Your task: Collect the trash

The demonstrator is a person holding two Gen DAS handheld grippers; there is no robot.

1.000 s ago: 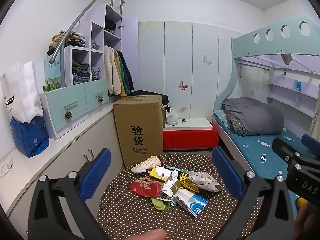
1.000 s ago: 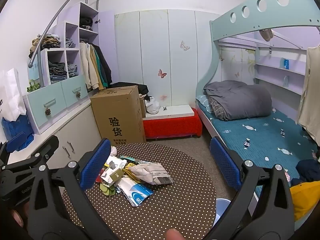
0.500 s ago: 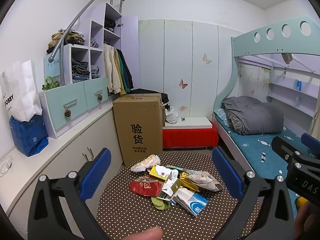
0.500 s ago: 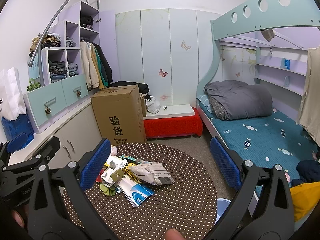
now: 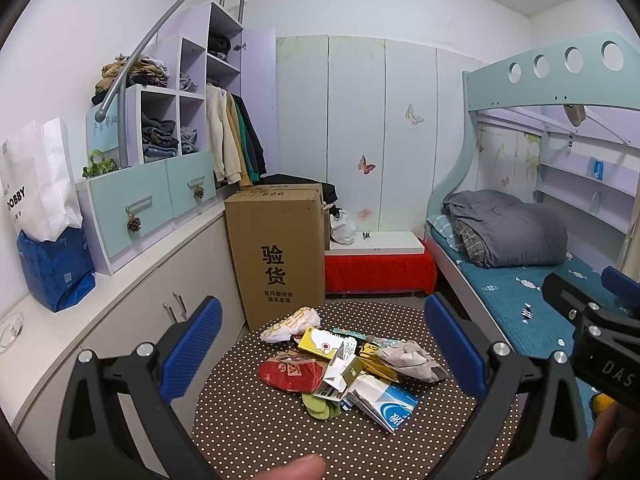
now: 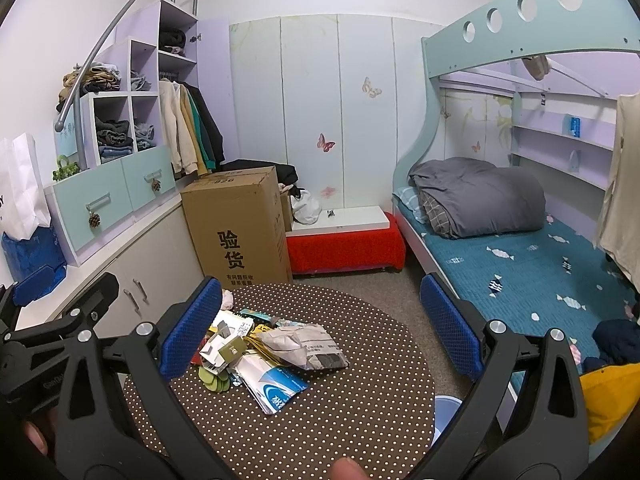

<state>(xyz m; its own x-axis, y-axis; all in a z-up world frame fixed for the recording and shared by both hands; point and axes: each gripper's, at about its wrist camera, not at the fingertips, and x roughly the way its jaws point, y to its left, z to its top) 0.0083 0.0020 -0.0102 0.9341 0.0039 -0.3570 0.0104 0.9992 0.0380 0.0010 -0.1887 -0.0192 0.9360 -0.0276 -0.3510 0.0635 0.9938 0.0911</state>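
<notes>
A heap of trash lies on a round brown dotted table (image 5: 256, 432) (image 6: 352, 400): a red wrapper (image 5: 290, 374), a yellow carton (image 5: 320, 343), a white-and-blue packet (image 5: 386, 400) (image 6: 276, 384), a crumpled grey paper bag (image 5: 412, 362) (image 6: 304, 346), green slices (image 5: 322, 406) (image 6: 214, 378) and a crumpled white wrapper (image 5: 290, 324). My left gripper (image 5: 320, 344) is open above the near side of the table, nothing between its blue pads. My right gripper (image 6: 320, 320) is open too, held over the table to the right of the left one, empty.
A tall cardboard box (image 5: 276, 252) stands behind the table beside white cabinets (image 5: 168, 280). A red low bench (image 6: 344, 244) sits at the back. A bunk bed (image 6: 520, 248) with a grey duvet fills the right. A blue bin rim (image 6: 446, 412) shows below the table's right edge.
Both grippers have drifted only slightly; the view has barely shifted. The trash heap lies as before and both grippers stay open.
</notes>
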